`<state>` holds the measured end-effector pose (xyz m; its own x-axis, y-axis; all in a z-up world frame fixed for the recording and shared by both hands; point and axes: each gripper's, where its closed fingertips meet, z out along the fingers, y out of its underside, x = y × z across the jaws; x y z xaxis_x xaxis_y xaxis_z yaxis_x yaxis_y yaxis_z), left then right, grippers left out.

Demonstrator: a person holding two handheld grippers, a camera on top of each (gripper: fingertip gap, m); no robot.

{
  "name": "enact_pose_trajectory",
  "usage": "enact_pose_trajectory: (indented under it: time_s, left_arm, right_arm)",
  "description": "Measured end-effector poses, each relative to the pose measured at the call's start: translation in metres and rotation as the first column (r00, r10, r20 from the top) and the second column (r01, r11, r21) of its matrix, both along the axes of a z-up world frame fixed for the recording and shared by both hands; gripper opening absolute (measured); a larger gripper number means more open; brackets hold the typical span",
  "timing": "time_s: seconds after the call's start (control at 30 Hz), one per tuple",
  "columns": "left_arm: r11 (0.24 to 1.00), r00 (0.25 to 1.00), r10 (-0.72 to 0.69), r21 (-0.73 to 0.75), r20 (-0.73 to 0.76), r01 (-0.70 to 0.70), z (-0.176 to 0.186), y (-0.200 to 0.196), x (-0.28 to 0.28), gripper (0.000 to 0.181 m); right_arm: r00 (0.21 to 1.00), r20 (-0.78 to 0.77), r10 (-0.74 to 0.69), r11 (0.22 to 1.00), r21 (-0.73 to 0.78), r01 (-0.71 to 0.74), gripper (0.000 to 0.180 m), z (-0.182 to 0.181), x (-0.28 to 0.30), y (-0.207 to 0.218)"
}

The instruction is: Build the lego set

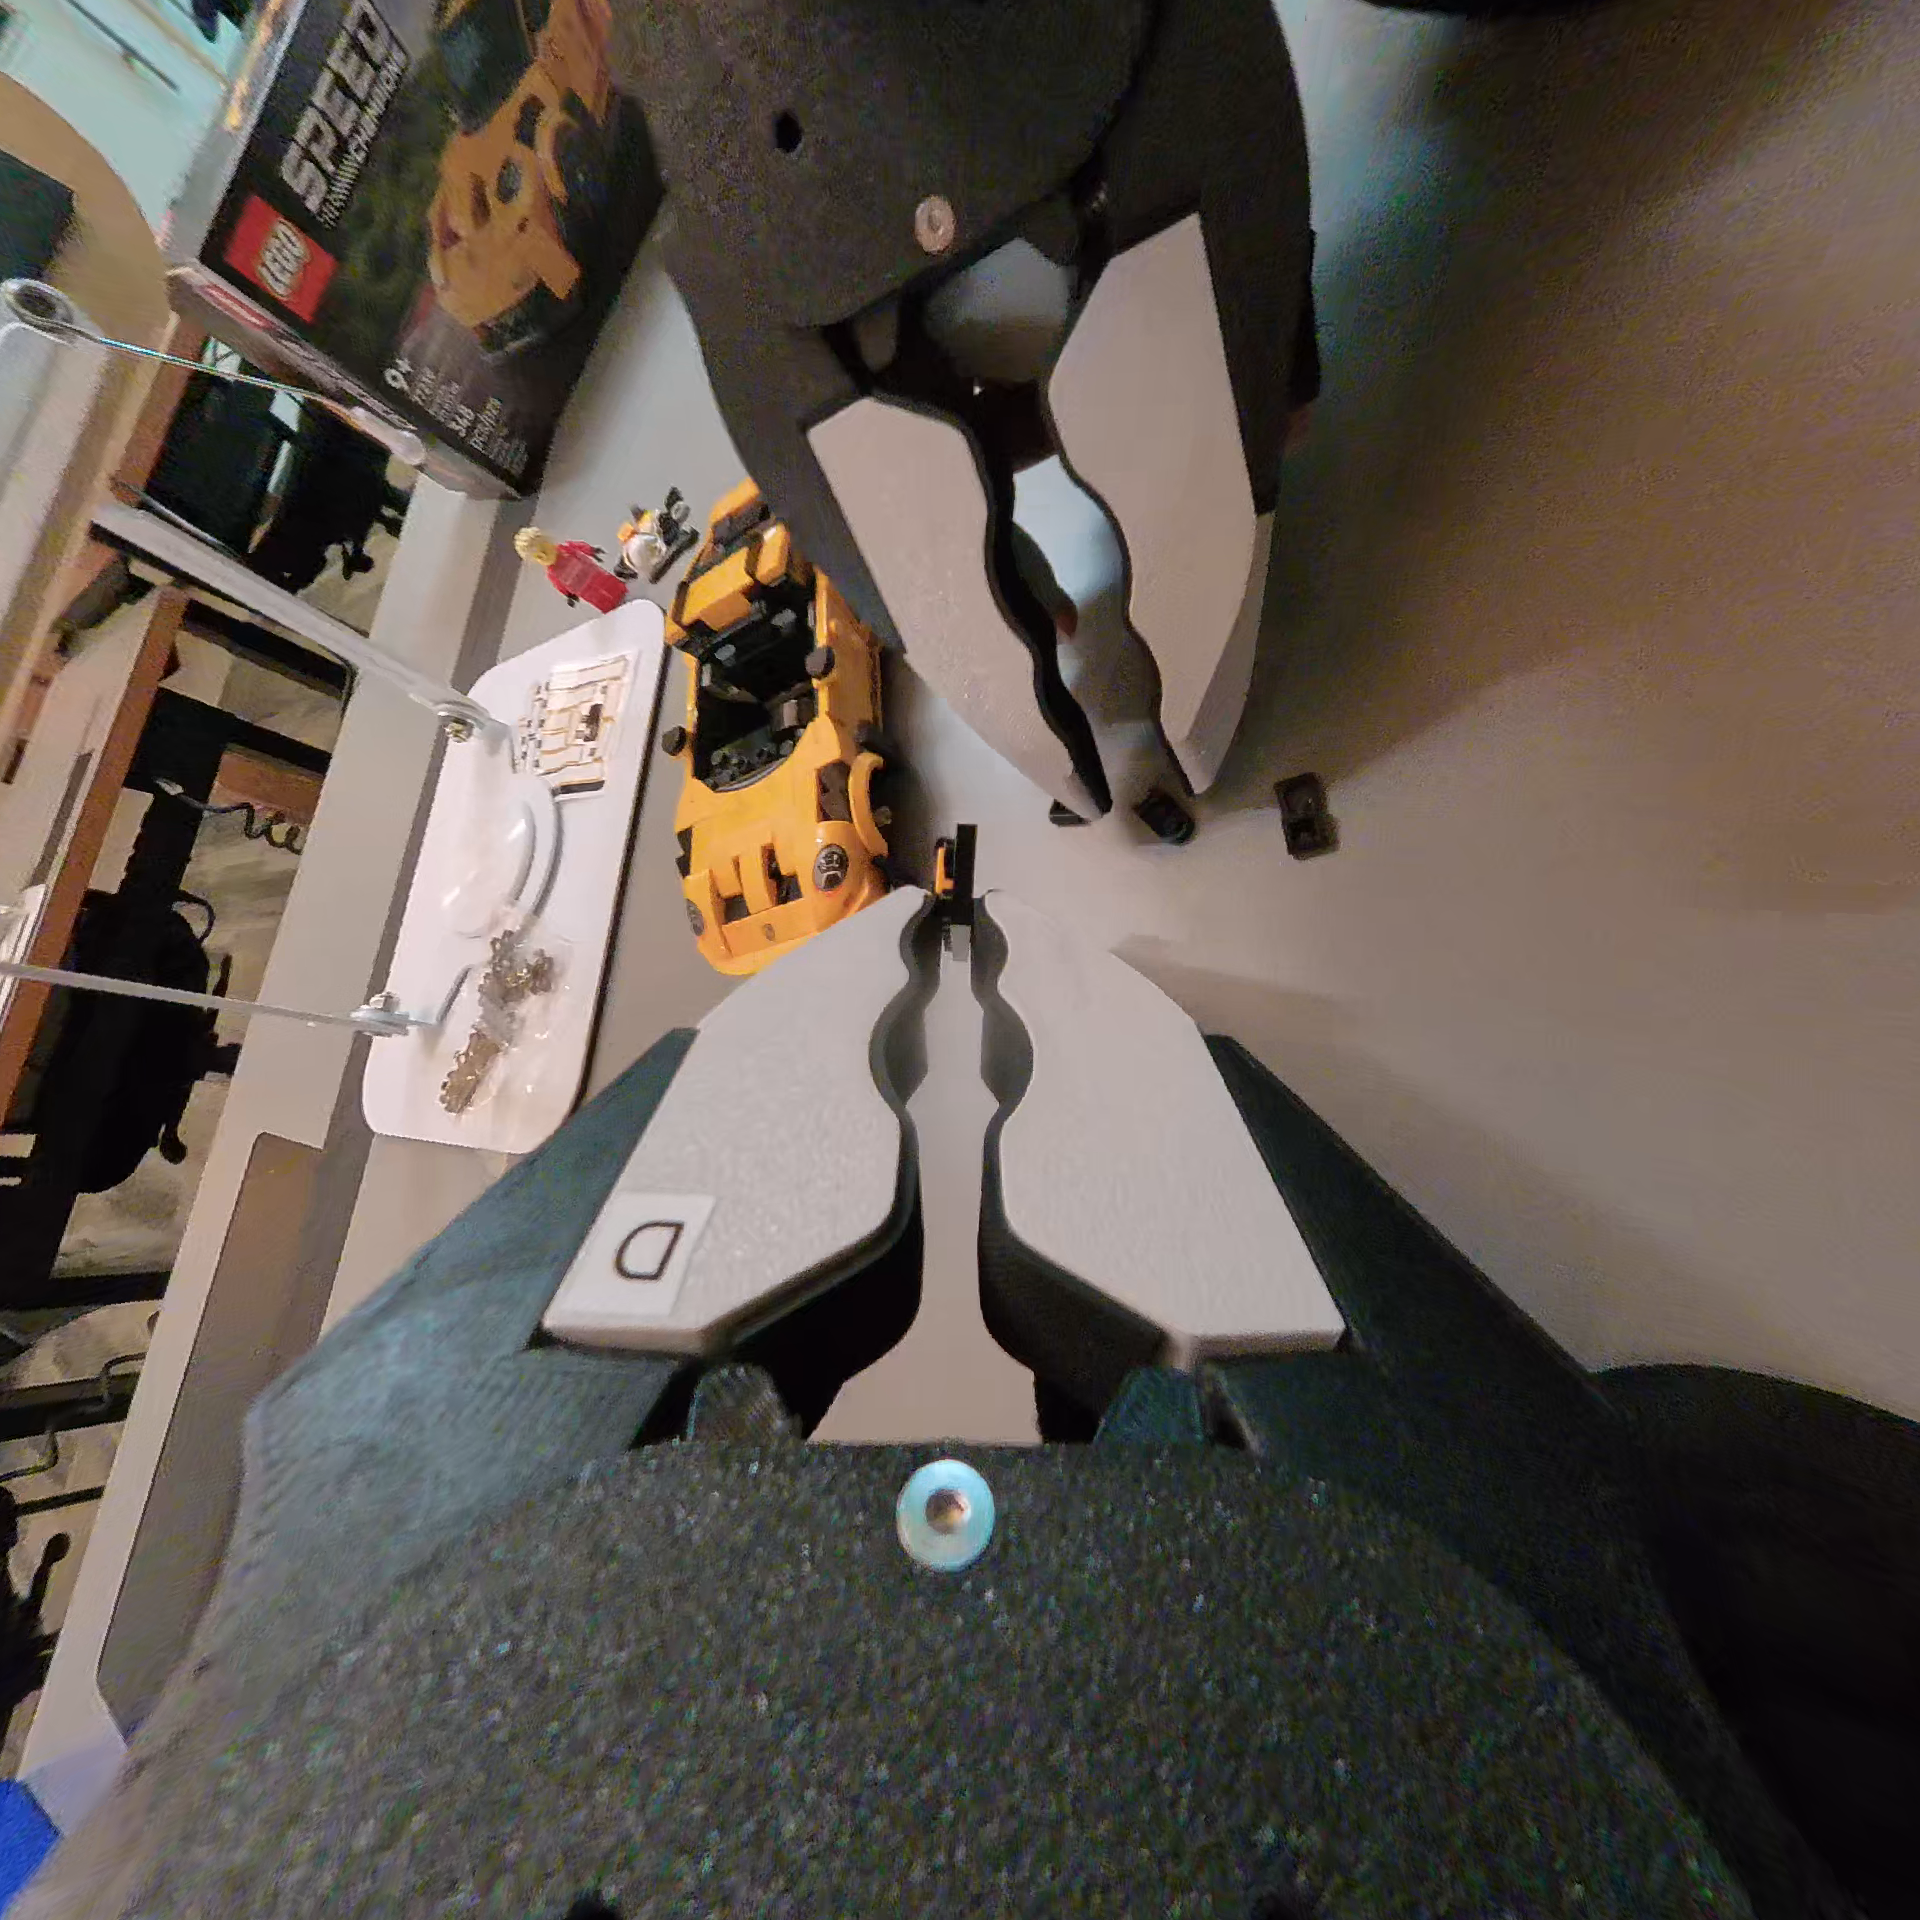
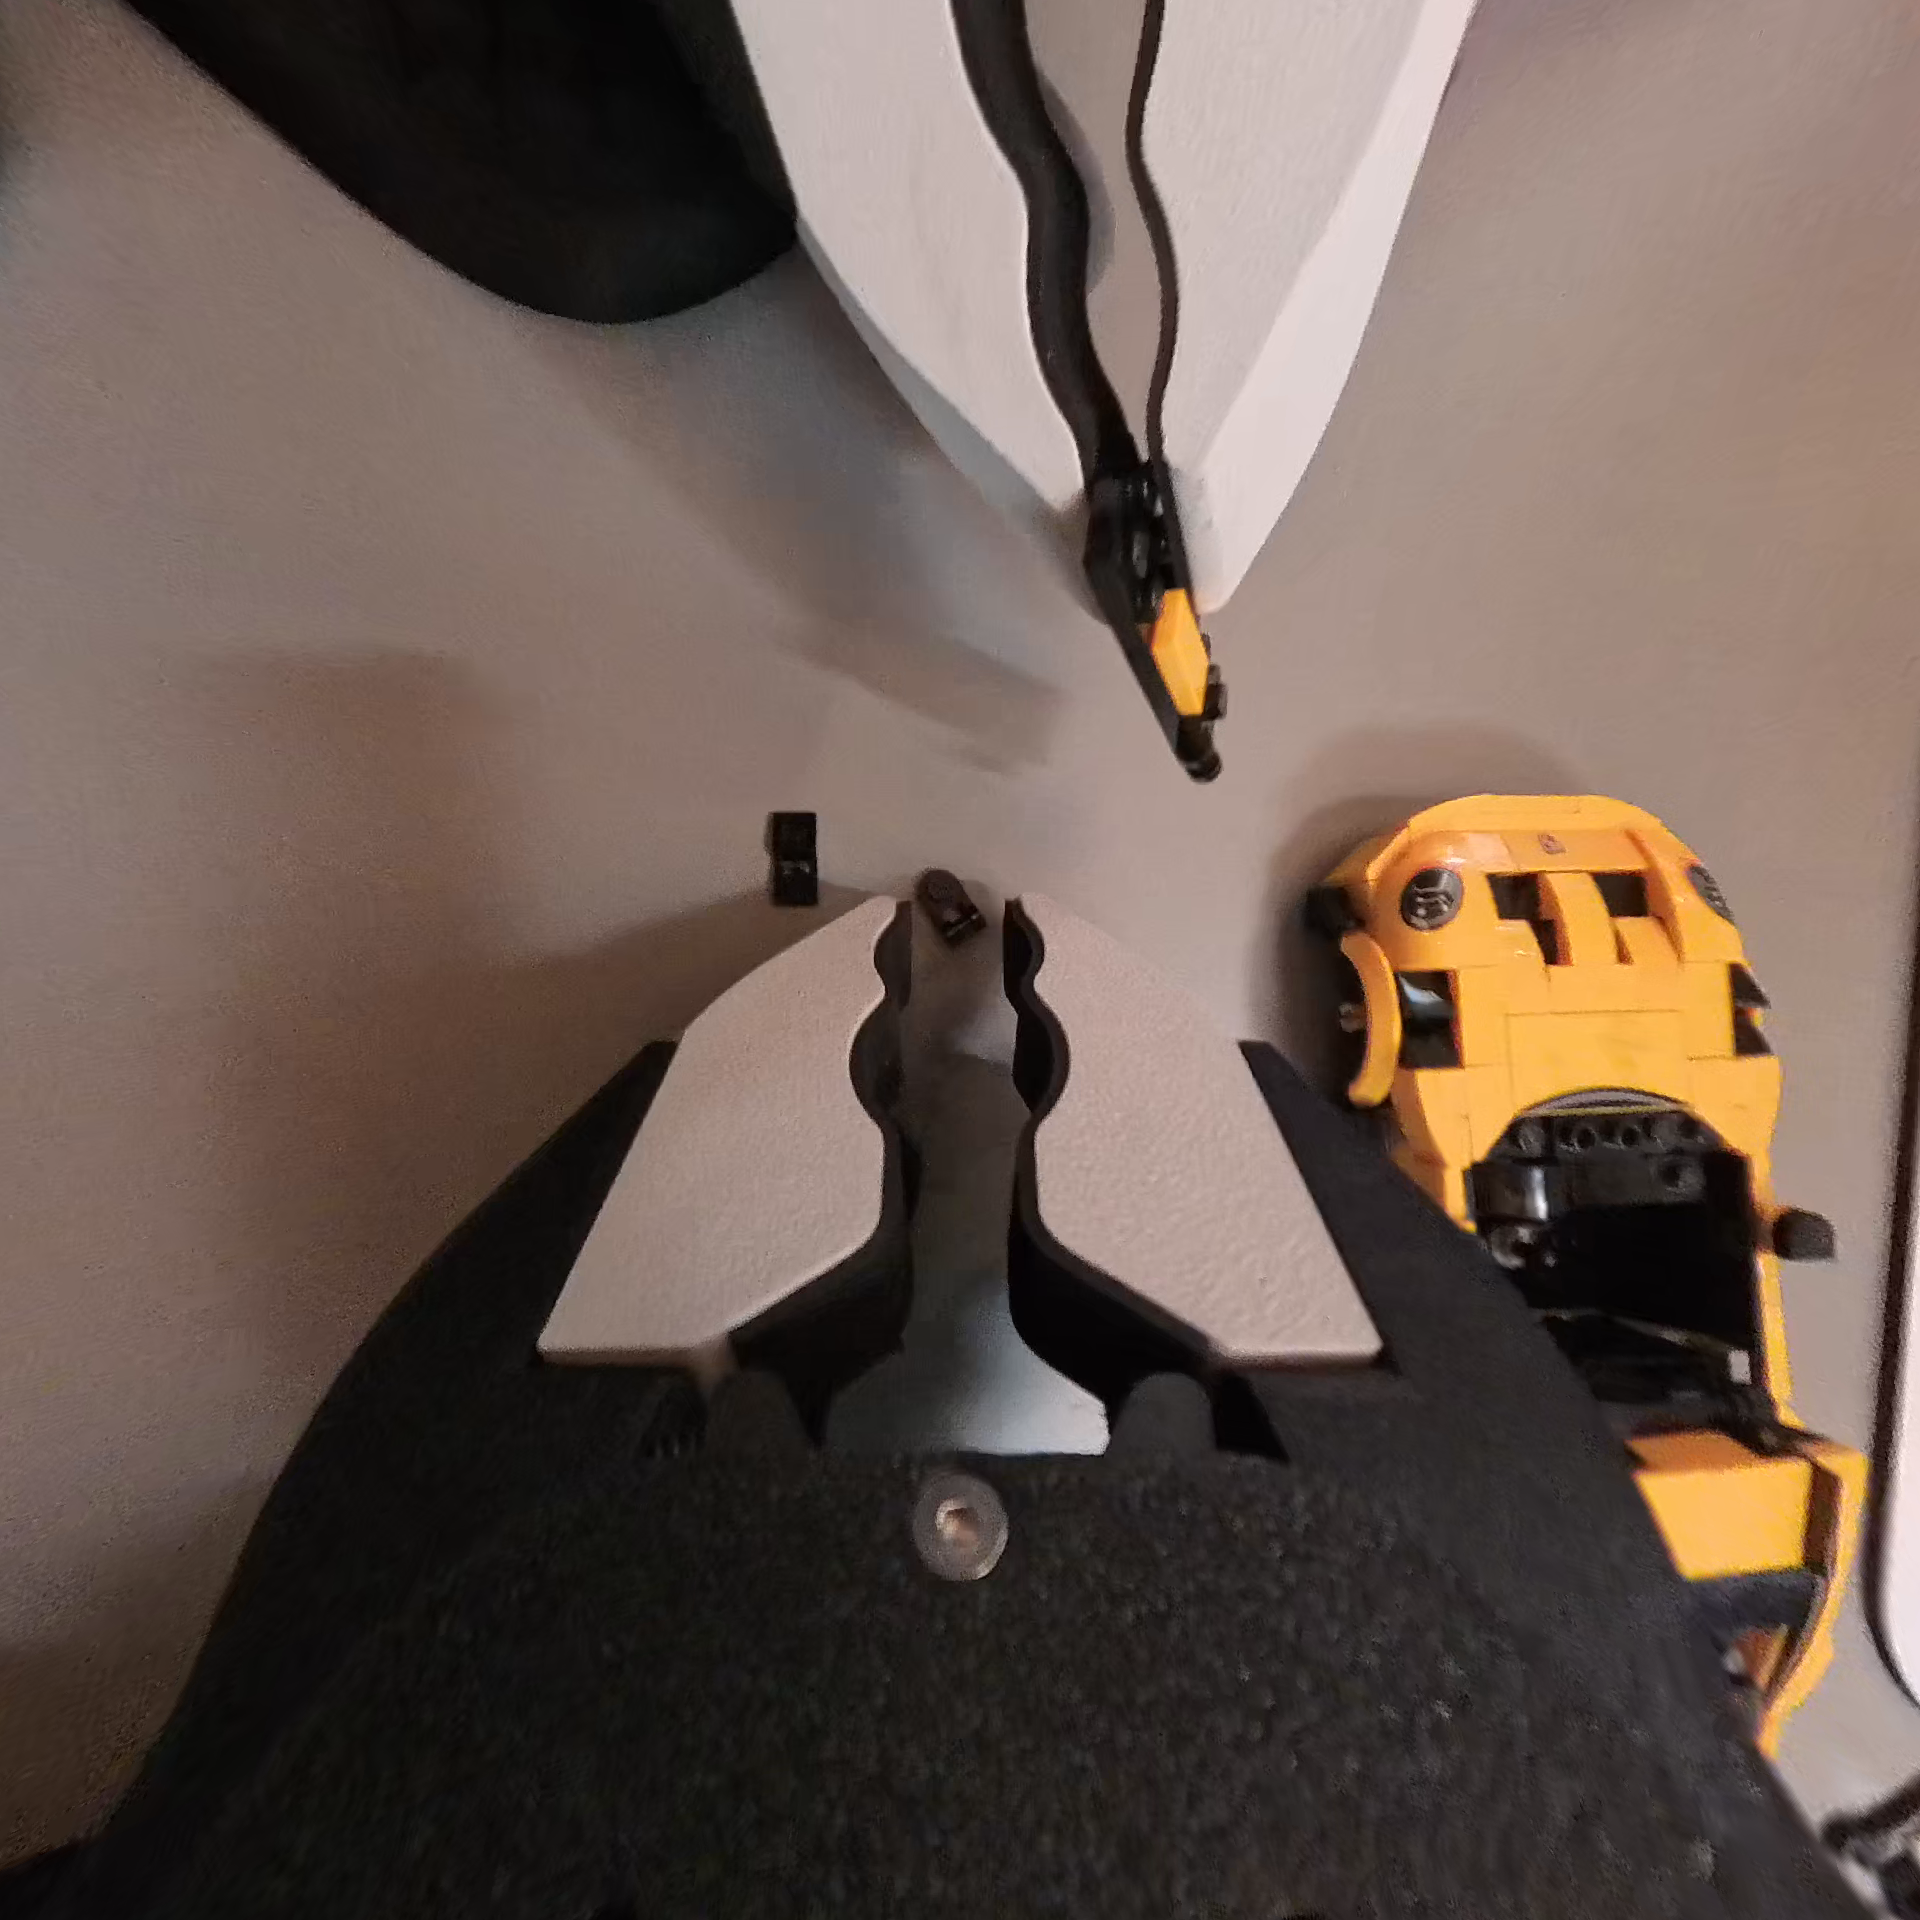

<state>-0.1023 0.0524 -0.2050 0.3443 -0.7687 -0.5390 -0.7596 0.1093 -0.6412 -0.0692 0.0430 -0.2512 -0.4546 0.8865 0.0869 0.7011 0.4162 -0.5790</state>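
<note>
Left wrist view: our left gripper (image 1: 961, 906) pinches a thin black-and-orange plate assembly (image 1: 958, 873) beside the yellow brick car (image 1: 774, 748). Right wrist view: our right gripper (image 2: 956, 914), jaws parted, straddles a small black stud piece (image 2: 948, 906) on the grey table (image 2: 416, 623). We judge the next move is closing on it, squarely.

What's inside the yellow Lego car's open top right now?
The yellow car has no roof, showing a black studded interior. No minifigure sits inside; two figures stand beyond it. In the right wrist view, the right gripper covers its near side.

yellow-and-black car (image 2: 1538, 997), black small pieces (image 2: 793, 859), grey table (image 2: 416, 520)
</note>
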Motion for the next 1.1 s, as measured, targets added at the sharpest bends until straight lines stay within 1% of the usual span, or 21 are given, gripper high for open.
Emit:
enact_pose_trajectory:
  time_s: [0.07, 0.1, 0.13, 0.2, 0.27, 0.37, 0.5, 0.6, 0.7, 0.9, 1.1]
  left_arm:
    - [1.0, 1.0, -0.003, -0.005, -0.007, 0.003, -0.002, -0.001, 0.001, 0.005]
    - [1.0, 1.0, -0.004, -0.007, -0.005, 0.004, -0.003, -0.002, 0.002, 0.005]
    - [1.0, 1.0, -0.006, -0.01, -0.006, 0.006, -0.004, -0.003, 0.003, 0.005]
    - [1.0, 1.0, -0.015, -0.013, -0.016, 0.015, -0.007, -0.004, 0.006, 0.005]
    - [0.999, 0.999, -0.032, -0.015, -0.033, 0.031, -0.011, -0.006, 0.014, 0.005]
    - [0.999, 0.997, -0.049, 0.001, -0.064, 0.049, -0.017, -0.006, 0.033, 0.005]
    - [0.997, 0.988, -0.074, 0.026, -0.135, 0.078, -0.024, -0.002, 0.062, 0.005]
    - [0.994, 0.979, -0.098, 0.033, -0.18, 0.105, -0.032, 0.001, 0.079, 0.005]
    - [0.993, 0.975, -0.105, 0.032, -0.194, 0.113, -0.037, 0.002, 0.085, 0.009]
    - [0.994, 0.977, -0.088, 0.048, -0.194, 0.099, -0.039, 0.004, 0.086, 0.01]
    - [0.991, 0.974, -0.085, 0.081, -0.21, 0.104, -0.039, 0.005, 0.087, 0.01]
  right_arm:
    - [0.999, 0.024, 0.027, 1.0, 0.004, -0.027, 0.015, -0.004, -0.002, -0.003]
    - [0.999, 0.029, 0.03, 1.0, 0.003, -0.03, 0.01, -0.005, -0.002, -0.003]
    - [0.999, 0.037, 0.026, 1.0, 0.003, -0.026, 0.008, -0.005, -0.002, -0.003]
    - [0.999, 0.049, 0.009, 1.0, 0.005, -0.01, 0.007, -0.005, 0.005, 0.0]
    - [0.998, 0.042, -0.038, 0.999, -0.007, 0.039, 0.007, -0.004, 0.017, 0.004]
    - [0.989, 0.029, -0.145, 0.986, -0.076, 0.147, 0.007, 0.002, 0.043, 0.009]
    - [0.962, 0.005, -0.273, 0.945, -0.185, 0.269, 0.007, 0.011, 0.071, 0.01]
    - [0.943, -0.011, -0.334, 0.914, -0.249, 0.321, 0.007, 0.014, 0.082, 0.01]
    - [0.936, -0.018, -0.351, 0.896, -0.297, 0.33, 0.007, 0.014, 0.084, 0.009]
    - [0.932, -0.009, -0.363, 0.859, -0.392, 0.331, 0.007, 0.015, 0.07, 0.009]
    - [0.939, 0.02, -0.342, 0.858, -0.4, 0.321, 0.007, 0.019, 0.06, 0.008]
